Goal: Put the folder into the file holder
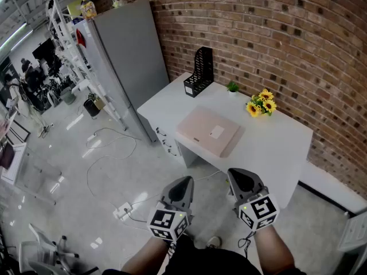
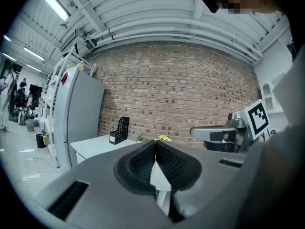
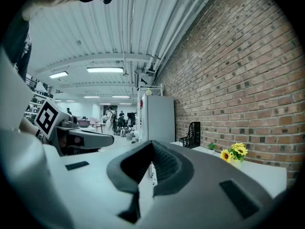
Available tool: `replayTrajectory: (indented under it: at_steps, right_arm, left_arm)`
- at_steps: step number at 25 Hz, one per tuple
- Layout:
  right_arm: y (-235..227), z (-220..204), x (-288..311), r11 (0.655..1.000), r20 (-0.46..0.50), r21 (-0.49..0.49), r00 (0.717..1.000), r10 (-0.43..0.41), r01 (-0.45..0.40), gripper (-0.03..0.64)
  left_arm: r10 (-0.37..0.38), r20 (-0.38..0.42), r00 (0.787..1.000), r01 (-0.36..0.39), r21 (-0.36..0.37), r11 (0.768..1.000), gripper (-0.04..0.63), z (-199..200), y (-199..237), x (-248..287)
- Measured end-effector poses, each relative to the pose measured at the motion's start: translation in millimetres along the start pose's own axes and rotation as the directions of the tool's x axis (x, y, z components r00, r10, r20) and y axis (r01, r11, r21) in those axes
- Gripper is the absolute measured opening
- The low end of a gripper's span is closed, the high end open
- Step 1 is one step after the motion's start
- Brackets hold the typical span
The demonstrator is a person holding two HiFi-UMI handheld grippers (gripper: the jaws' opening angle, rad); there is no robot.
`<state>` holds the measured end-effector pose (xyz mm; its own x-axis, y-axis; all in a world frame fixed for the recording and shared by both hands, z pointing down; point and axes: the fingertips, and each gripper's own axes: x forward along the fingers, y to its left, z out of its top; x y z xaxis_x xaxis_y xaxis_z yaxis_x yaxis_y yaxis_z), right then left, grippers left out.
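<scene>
Both pairs of jaws are pressed together with nothing between them. The left gripper (image 1: 184, 180) and right gripper (image 1: 235, 174) hang side by side over the floor (image 1: 114, 165), short of the counter's (image 1: 275, 148) near edge. The folder (image 1: 203, 135), pale pink with a small white label (image 1: 216, 132), lies flat near that edge, well apart from the black mesh holder (image 1: 199, 72) standing upright at the far corner by the brick wall (image 1: 275, 39). Bare counter runs between them, and sunflowers (image 1: 261, 104) stand to the right.

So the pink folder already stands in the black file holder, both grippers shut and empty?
No: head view shows the pink folder lying flat on the desk, apart from the black file holder. Left gripper and right gripper are shut, empty.
</scene>
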<state>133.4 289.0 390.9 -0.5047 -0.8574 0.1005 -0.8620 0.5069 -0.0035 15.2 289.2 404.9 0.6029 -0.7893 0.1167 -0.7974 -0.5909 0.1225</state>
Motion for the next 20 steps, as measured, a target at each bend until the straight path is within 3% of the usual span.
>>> replayTrajectory:
  at_steps: [14, 20]
  right_arm:
    - [-7.4, 3.3, 3.2, 1.000, 0.016, 0.024, 1.000, 0.013, -0.014, 0.003]
    - [-2.6, 5.1, 16.5, 1.000, 0.033, -0.026, 0.999, 0.017, -0.016, 0.005]
  left_arm:
    - [0.013, -0.008, 1.000, -0.013, 0.011, 1.000, 0.006, 3.0, 1.0, 5.5]
    - [0.033, -0.003, 0.999, -0.033, 0.014, 0.999, 0.008, 5.8, 14.6, 5.5]
